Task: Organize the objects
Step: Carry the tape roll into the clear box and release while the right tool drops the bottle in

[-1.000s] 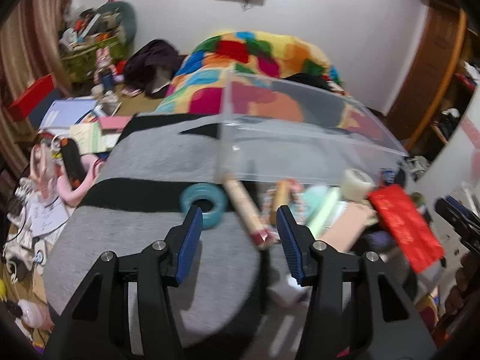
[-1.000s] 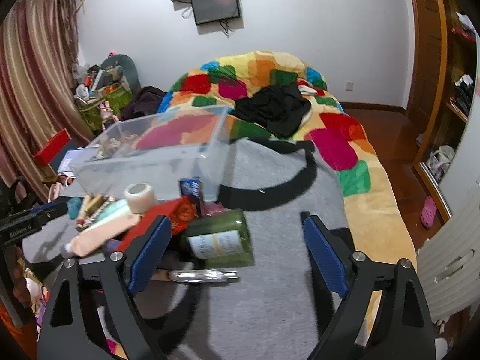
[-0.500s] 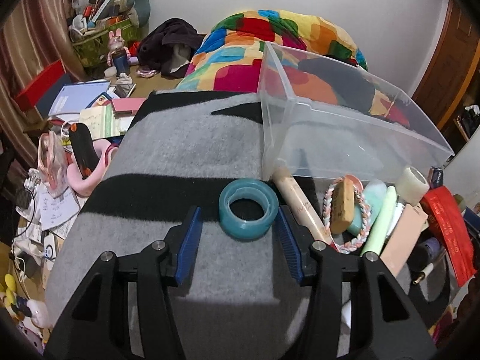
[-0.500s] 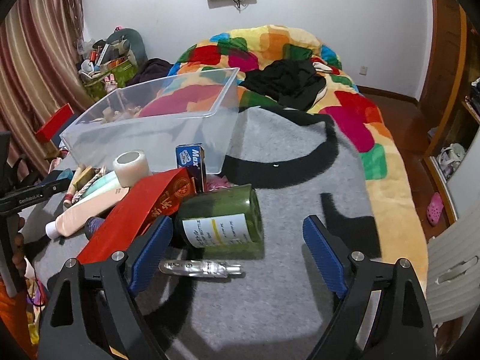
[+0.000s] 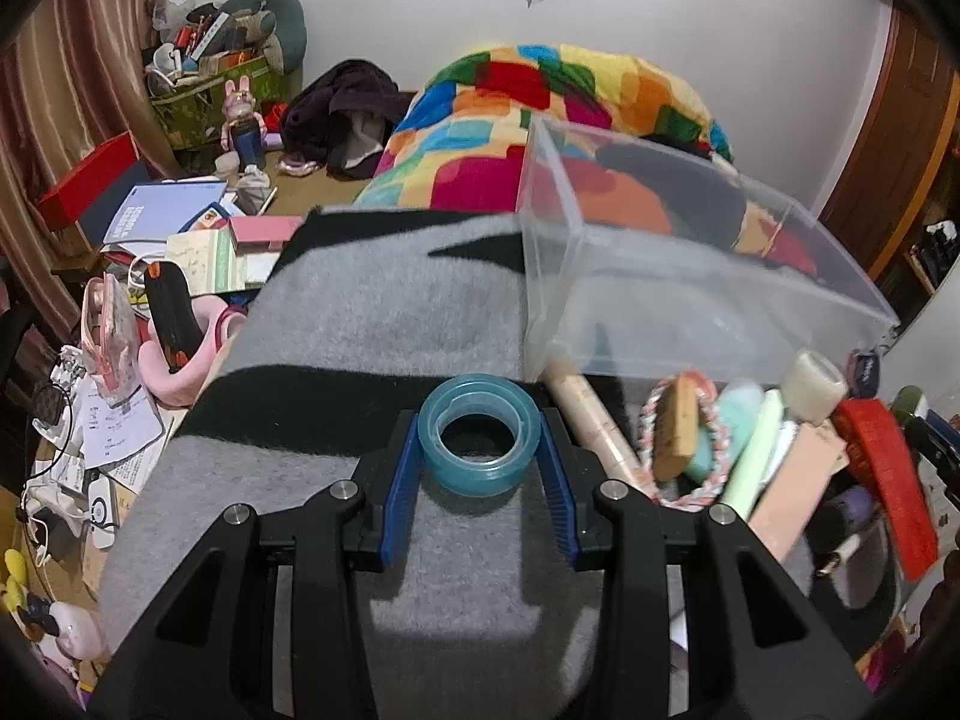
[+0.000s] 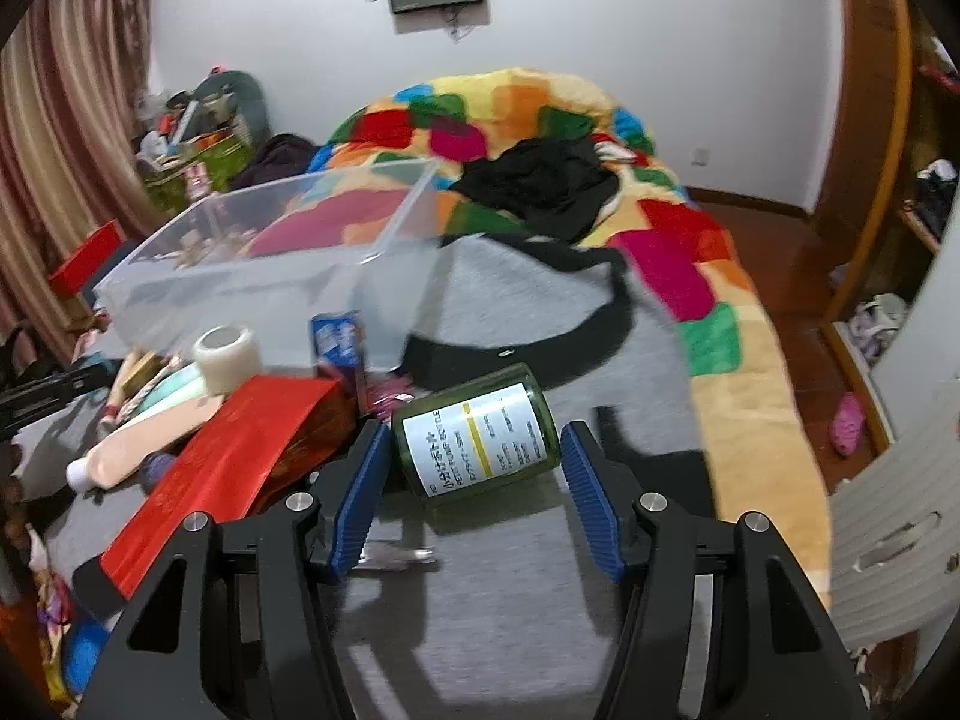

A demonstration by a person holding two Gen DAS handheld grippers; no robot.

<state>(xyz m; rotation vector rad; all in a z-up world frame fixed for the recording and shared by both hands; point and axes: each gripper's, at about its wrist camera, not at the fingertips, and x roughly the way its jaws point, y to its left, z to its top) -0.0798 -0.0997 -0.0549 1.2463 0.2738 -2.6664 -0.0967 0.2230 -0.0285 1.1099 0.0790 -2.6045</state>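
A teal tape roll (image 5: 478, 468) lies flat on the grey blanket (image 5: 372, 324). My left gripper (image 5: 480, 420) is closing, and both blue pads touch the roll's sides. In the right wrist view a green bottle (image 6: 480, 432) with a white label lies tilted on its side. My right gripper (image 6: 475, 429) is closing around it; its left pad meets the bottle's end, while a sliver of gap shows at the right pad. A clear plastic bin (image 5: 660, 300) (image 6: 240, 282) stands just behind both objects.
A pile lies against the bin: a red packet (image 6: 240, 450), a white tape roll (image 6: 228, 354), a cream tube (image 6: 150, 444), a blue box (image 6: 339, 342) and a braided ring (image 5: 678, 438). A patchwork quilt (image 6: 660, 252) covers the bed beyond. Clutter fills the floor (image 5: 120, 360) on the left.
The left gripper came forward until the teal roll sat between its pads, then its jaws narrowed onto it. The right jaws narrowed sharply around the green bottle, which has tilted.
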